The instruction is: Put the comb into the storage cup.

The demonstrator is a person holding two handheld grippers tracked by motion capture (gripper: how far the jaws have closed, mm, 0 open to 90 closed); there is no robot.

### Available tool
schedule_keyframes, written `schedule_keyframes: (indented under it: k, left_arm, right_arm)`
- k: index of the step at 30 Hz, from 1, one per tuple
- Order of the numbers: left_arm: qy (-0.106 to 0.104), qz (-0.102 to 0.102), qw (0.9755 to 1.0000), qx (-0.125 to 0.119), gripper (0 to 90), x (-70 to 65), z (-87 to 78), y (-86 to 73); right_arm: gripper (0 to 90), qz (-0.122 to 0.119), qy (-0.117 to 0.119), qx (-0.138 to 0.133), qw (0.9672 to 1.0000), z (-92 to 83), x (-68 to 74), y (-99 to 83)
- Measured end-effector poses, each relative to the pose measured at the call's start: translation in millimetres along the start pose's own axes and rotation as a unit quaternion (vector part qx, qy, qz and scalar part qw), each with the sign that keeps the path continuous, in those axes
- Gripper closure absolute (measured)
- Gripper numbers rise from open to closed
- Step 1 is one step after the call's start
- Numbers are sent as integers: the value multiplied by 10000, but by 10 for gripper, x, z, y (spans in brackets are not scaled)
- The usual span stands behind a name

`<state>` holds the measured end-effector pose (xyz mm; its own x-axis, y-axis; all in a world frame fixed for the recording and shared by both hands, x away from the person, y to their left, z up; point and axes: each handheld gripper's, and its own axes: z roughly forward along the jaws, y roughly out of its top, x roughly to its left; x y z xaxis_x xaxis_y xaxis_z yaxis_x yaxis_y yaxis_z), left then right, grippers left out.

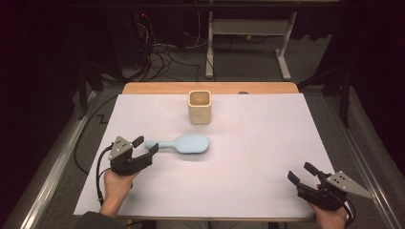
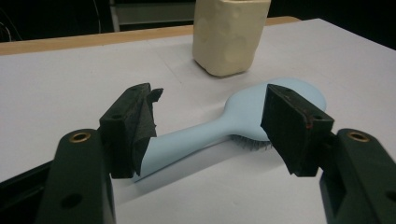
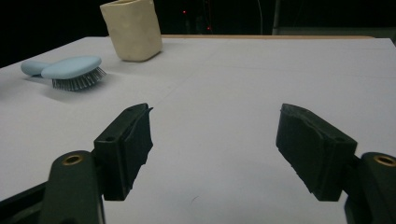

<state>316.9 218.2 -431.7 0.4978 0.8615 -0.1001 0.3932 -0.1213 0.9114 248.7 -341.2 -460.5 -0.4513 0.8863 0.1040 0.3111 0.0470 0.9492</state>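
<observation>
A light blue hairbrush [image 1: 184,143] lies bristles down on the white table cover [image 1: 267,143], its handle pointing left. My left gripper [image 1: 144,145] is open at the handle's end; in the left gripper view the handle [image 2: 187,144] runs between the two jaws, its tip hidden behind the left jaw, with the gripper [image 2: 210,126] spread wide. A cream square cup [image 1: 199,107] stands upright behind the brush. My right gripper [image 1: 302,171] rests open near the front right corner, and its view shows the gripper [image 3: 215,140] holding nothing, with the brush [image 3: 70,70] and the cup [image 3: 132,29] far off to the left.
The table's wooden far edge [image 1: 210,88] runs behind the cup. Cables [image 1: 162,57] and a white table frame [image 1: 248,38] stand on the floor beyond. A metal rail [image 1: 52,171] lines the left side.
</observation>
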Motion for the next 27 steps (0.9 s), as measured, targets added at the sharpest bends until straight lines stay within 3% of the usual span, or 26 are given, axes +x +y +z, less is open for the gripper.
schedule_keyframes:
  k: [7, 20, 27]
  left_arm:
    - [-16, -83, 9998, 153, 369, 11, 122, 88]
    - [32, 37, 9995, 299, 379, 14, 295, 215]
    - [138, 91, 9985, 530, 380, -5, 385, 361]
  right_arm:
    - [269, 1, -2, -15, 10000, -2, -4, -1]
    - [269, 3, -3, -10, 10000, -7, -15, -3]
    - [269, -5, 14, -7, 10000, -7, -16, -2]
